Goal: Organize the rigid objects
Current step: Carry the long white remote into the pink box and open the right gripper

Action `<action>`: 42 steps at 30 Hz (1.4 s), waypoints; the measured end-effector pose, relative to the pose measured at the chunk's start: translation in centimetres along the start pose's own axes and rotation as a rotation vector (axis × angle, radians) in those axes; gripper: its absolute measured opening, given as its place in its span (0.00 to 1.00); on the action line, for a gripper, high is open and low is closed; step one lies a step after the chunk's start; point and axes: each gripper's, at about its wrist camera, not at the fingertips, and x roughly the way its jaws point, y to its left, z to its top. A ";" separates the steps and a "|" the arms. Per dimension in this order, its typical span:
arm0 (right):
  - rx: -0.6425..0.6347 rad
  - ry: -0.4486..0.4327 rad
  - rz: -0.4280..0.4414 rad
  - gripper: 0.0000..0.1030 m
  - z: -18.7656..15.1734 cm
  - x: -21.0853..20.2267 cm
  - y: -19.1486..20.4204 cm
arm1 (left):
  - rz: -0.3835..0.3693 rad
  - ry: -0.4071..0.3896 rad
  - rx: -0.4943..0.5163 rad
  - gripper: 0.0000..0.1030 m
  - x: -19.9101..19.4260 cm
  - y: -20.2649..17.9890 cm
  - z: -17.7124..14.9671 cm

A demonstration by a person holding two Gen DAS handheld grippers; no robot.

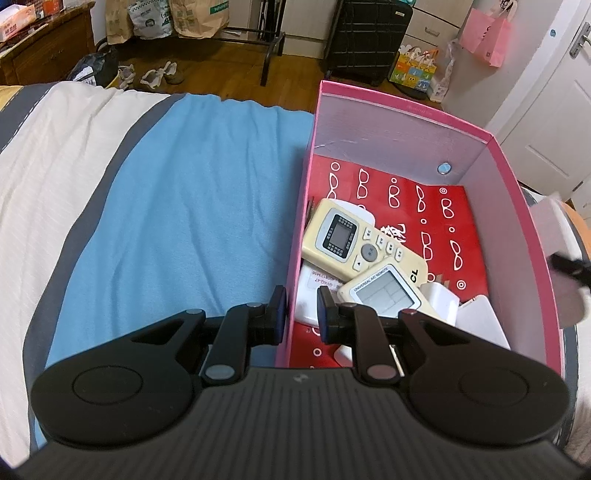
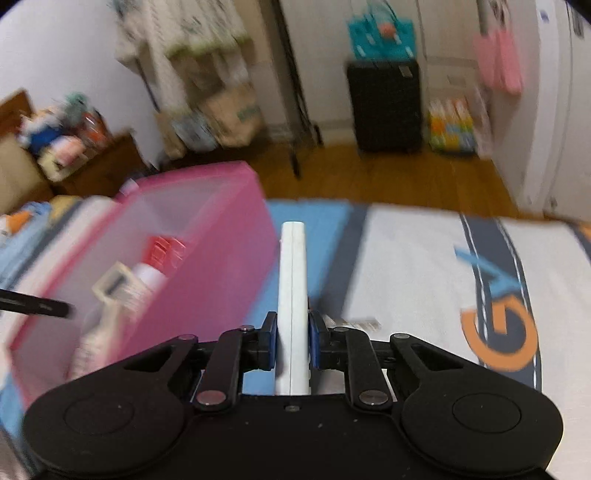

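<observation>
Evidently the pink box (image 1: pixel 517 229) sits on the bed (image 1: pixel 184 206) as the collecting bin, two remotes (image 1: pixel 354 240) already inside. The left gripper (image 1: pixel 301 314) straddles its wall, jaws narrowly parted, probably steadying it. The right gripper (image 2: pixel 291 341) clamps a white slab (image 2: pixel 292 280) edge-up beside the box, seemingly for dropping in.

A: Somebody's bedroom at home, I'd say. That's a bed (image 1: pixel 74 155) up close, with a blue blanket (image 1: pixel 192 192) over it.

B: Yep. Wood floor (image 1: pixel 295 74) past it, black suitcase (image 1: pixel 369 40) at the far wall, paper shopping bags (image 1: pixel 195 18) on the far left, pink bag (image 1: pixel 487 33) hanging by the white door (image 1: pixel 554 122) on the right.
</observation>
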 end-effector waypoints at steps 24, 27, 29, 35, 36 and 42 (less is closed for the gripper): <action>-0.508 0.248 -0.222 0.19 3.0 9.4 15.5 | -0.034 0.000 -0.027 0.15 0.2 0.8 -0.1; -0.593 0.269 -0.283 0.20 2.3 10.2 16.5 | -0.032 -0.001 -0.023 0.15 0.2 0.8 -0.1; -0.599 0.308 -0.279 0.19 1.7 10.7 16.6 | -0.034 -0.001 -0.025 0.15 0.2 0.8 -0.2; -0.478 0.323 -0.180 0.42 2.3 9.0 16.1 | -0.030 -0.001 -0.023 0.15 0.1 0.8 -0.1; -0.450 0.321 -0.149 0.43 2.5 8.5 15.8 | -0.029 -0.002 -0.020 0.15 0.1 0.8 -0.2; -0.330 0.229 0.019 0.46 3.3 3.2 14.0 | -0.025 -0.004 -0.017 0.15 0.0 0.7 -0.2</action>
